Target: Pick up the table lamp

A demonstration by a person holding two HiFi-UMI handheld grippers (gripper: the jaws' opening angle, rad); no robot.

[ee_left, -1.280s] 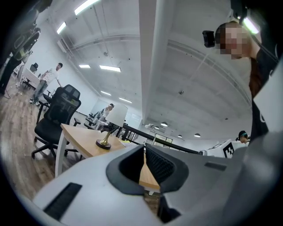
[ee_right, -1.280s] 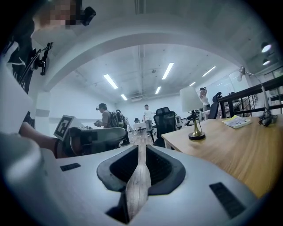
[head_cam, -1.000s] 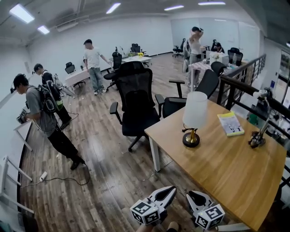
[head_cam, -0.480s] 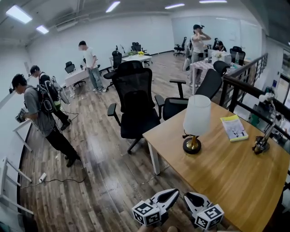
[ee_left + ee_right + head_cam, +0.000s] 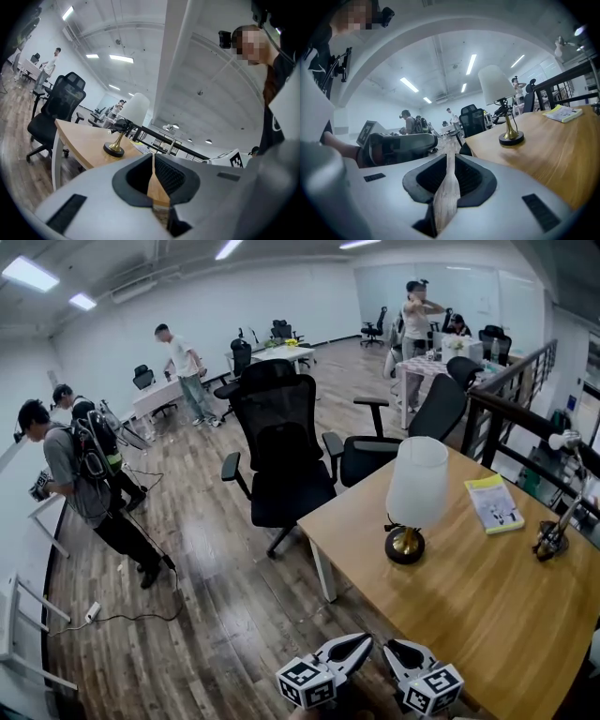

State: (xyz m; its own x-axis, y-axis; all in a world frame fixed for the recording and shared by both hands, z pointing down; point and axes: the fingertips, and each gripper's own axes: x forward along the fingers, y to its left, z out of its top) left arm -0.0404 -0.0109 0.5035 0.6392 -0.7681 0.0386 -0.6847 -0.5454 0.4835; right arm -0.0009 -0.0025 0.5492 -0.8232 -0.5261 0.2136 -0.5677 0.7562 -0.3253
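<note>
One table lamp [image 5: 418,484], one booklet [image 5: 495,505]; left tongs [image 5: 362,643], right tongs [image 5: 395,648] (both closed).

You're looking down at wooden table [image 5: 487,606]: table lamp [image 5: 413,505] standing upright near its far-left corner, yellow booklet [image 5: 495,504] lying flat just right of it, slim desk lamp [image 5: 551,540] standing at right edge
</note>
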